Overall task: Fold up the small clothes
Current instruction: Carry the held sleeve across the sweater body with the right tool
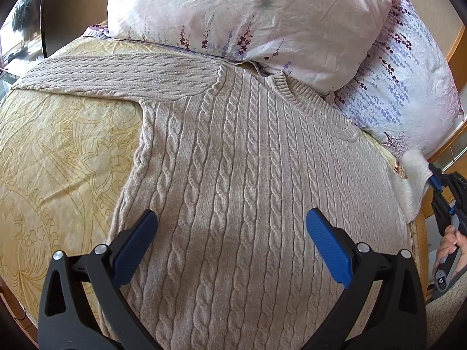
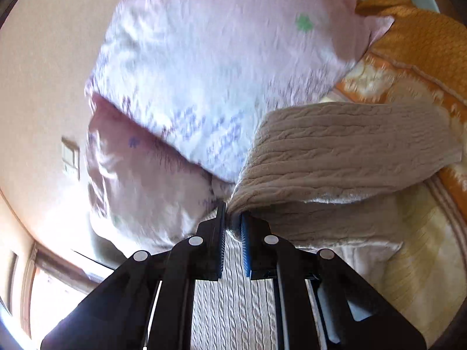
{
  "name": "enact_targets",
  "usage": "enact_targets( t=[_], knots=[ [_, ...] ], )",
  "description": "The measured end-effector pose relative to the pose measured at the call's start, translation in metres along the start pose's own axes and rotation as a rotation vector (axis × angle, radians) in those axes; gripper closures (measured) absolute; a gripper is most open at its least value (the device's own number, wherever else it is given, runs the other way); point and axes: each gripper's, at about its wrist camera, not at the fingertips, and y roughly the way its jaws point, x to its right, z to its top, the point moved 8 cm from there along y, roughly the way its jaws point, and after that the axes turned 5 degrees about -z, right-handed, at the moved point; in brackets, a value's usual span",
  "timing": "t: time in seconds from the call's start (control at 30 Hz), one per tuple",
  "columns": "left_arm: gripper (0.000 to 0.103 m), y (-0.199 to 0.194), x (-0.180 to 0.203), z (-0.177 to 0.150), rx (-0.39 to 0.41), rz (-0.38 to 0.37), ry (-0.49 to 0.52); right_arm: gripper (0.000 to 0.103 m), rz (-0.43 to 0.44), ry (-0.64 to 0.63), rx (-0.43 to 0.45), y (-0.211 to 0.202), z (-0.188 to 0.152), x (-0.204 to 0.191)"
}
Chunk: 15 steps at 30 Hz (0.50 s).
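Observation:
A beige cable-knit sweater (image 1: 239, 175) lies flat on the yellow patterned bedspread (image 1: 58, 151), neck toward the pillows, its left sleeve (image 1: 116, 73) stretched out to the left. My left gripper (image 1: 232, 218) is open and empty, hovering over the sweater's body. My right gripper (image 1: 435, 178) is at the bed's right edge, shut on the sweater's right sleeve (image 1: 414, 172). In the right wrist view the gripper (image 2: 233, 218) pinches the sleeve (image 2: 335, 151), which is lifted and drapes to the right.
Two floral pillows (image 1: 248, 14) sit at the head of the bed, just beyond the sweater's neck; they also show in the right wrist view (image 2: 204, 73). An orange knitted blanket (image 2: 423, 43) lies at the far side. A wooden bed frame (image 1: 423, 233) runs along the right edge.

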Motion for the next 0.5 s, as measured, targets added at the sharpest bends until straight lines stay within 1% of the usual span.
enact_targets(
  t=[0.1, 0.2, 0.23, 0.3, 0.33, 0.37, 0.4, 0.43, 0.5],
  knots=[
    [0.002, 0.000, -0.002, 0.002, 0.001, -0.006, -0.006, 0.093, -0.063, -0.067, -0.149, 0.038, -0.053, 0.000],
    [0.002, -0.001, -0.003, 0.003, 0.000, -0.014, -0.010, 0.092, -0.137, -0.122, -0.262, 0.060, -0.093, 0.005],
    [0.002, -0.001, -0.003, 0.003, -0.002, -0.017, -0.010, 0.091, -0.161, -0.133, -0.276, 0.061, -0.101, 0.006],
    [0.002, 0.000, -0.004, 0.003, -0.006, -0.023, -0.007, 0.085, -0.143, -0.112, -0.260, 0.054, -0.096, 0.006],
    [0.002, 0.000, -0.004, 0.002, -0.008, -0.026, -0.007, 0.064, -0.127, -0.088, -0.244, 0.048, -0.090, 0.006],
    [0.002, 0.000, -0.005, 0.002, -0.010, -0.029, -0.009, 0.035, -0.122, -0.065, -0.215, 0.042, -0.082, 0.006],
    [0.002, 0.001, -0.006, 0.002, -0.012, -0.032, -0.012, 0.025, -0.110, -0.039, -0.174, 0.037, -0.072, 0.006],
    [0.002, 0.001, -0.007, 0.002, -0.013, -0.034, -0.015, 0.023, -0.092, -0.008, -0.131, 0.030, -0.062, 0.006],
    [0.002, 0.001, -0.009, 0.001, -0.015, -0.036, -0.018, 0.023, -0.075, 0.079, -0.078, 0.020, -0.043, 0.016]
  ],
)
